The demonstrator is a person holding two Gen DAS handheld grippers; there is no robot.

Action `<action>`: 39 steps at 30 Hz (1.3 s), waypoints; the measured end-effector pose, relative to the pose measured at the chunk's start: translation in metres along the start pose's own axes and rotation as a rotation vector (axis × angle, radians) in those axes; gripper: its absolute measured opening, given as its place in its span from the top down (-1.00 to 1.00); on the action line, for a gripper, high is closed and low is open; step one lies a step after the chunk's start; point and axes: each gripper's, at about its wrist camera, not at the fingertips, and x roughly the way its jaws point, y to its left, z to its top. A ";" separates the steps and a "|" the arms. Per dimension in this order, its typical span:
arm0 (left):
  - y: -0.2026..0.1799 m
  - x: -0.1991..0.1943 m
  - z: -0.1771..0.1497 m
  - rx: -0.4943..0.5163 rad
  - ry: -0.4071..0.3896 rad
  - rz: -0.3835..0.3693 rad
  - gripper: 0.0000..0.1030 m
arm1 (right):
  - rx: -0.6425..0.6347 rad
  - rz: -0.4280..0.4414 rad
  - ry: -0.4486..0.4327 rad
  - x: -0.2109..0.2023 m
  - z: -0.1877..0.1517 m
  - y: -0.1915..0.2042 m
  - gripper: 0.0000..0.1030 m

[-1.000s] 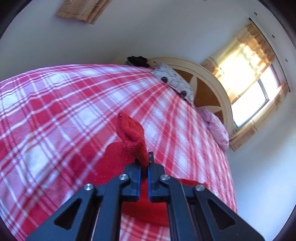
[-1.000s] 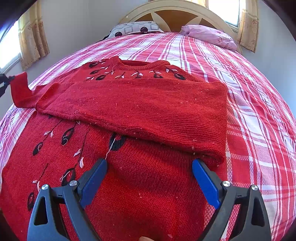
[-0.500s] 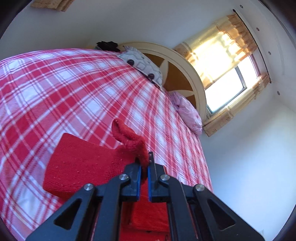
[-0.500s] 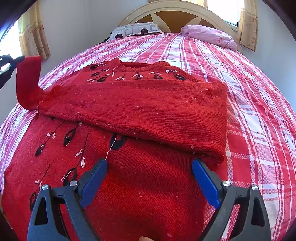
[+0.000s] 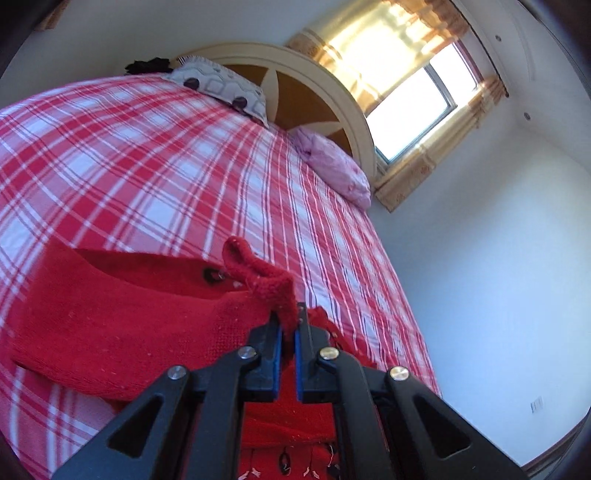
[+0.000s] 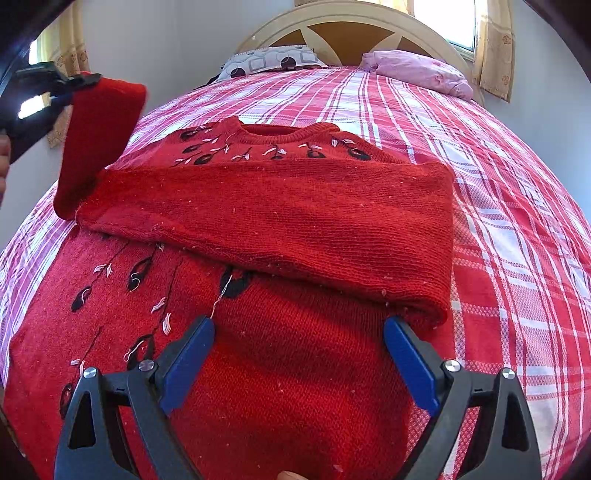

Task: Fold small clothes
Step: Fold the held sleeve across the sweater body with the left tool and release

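A red knit sweater [image 6: 280, 387] with black and white embroidery lies flat on the bed. One sleeve [image 6: 280, 218] is folded across its chest. My left gripper [image 5: 289, 325] is shut on the cuff [image 5: 273, 291] of that sleeve and holds it up in the air at the sweater's left side; the right wrist view shows the left gripper [image 6: 79, 79] with the cuff end [image 6: 99, 136] hanging from it. My right gripper [image 6: 299, 332] is open and empty, low over the sweater's body, below the folded sleeve.
The bed has a red and white plaid sheet [image 6: 517, 229]. A patterned pillow [image 6: 273, 61] and a pink pillow [image 6: 417, 70] lie at the cream headboard [image 6: 351, 22]. Curtained windows [image 5: 413, 96] are behind it. White walls flank the bed.
My left gripper has lifted the cuff higher and turned toward the headboard. The sleeve end now hangs up off the bed. My right gripper has stayed still and open.
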 end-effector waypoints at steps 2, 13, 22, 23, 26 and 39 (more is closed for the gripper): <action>-0.010 0.011 -0.011 0.028 0.015 0.010 0.90 | 0.001 0.001 0.000 0.000 0.000 0.000 -0.82; -0.054 0.086 -0.085 0.442 0.150 0.248 0.85 | 0.003 0.004 -0.001 0.000 0.000 0.000 -0.82; -0.064 0.020 -0.106 0.692 0.022 0.347 -0.60 | 0.010 0.017 -0.004 0.000 -0.001 -0.002 -0.82; -0.057 0.019 -0.102 0.712 0.016 0.391 -0.63 | 0.011 0.018 -0.004 0.000 -0.001 -0.002 -0.82; -0.024 0.009 -0.098 0.750 0.017 0.579 -0.66 | 0.010 0.017 -0.004 0.000 -0.001 -0.001 -0.82; 0.054 0.009 -0.077 0.563 0.102 0.663 -0.88 | 0.026 0.033 -0.015 -0.002 -0.001 -0.006 -0.82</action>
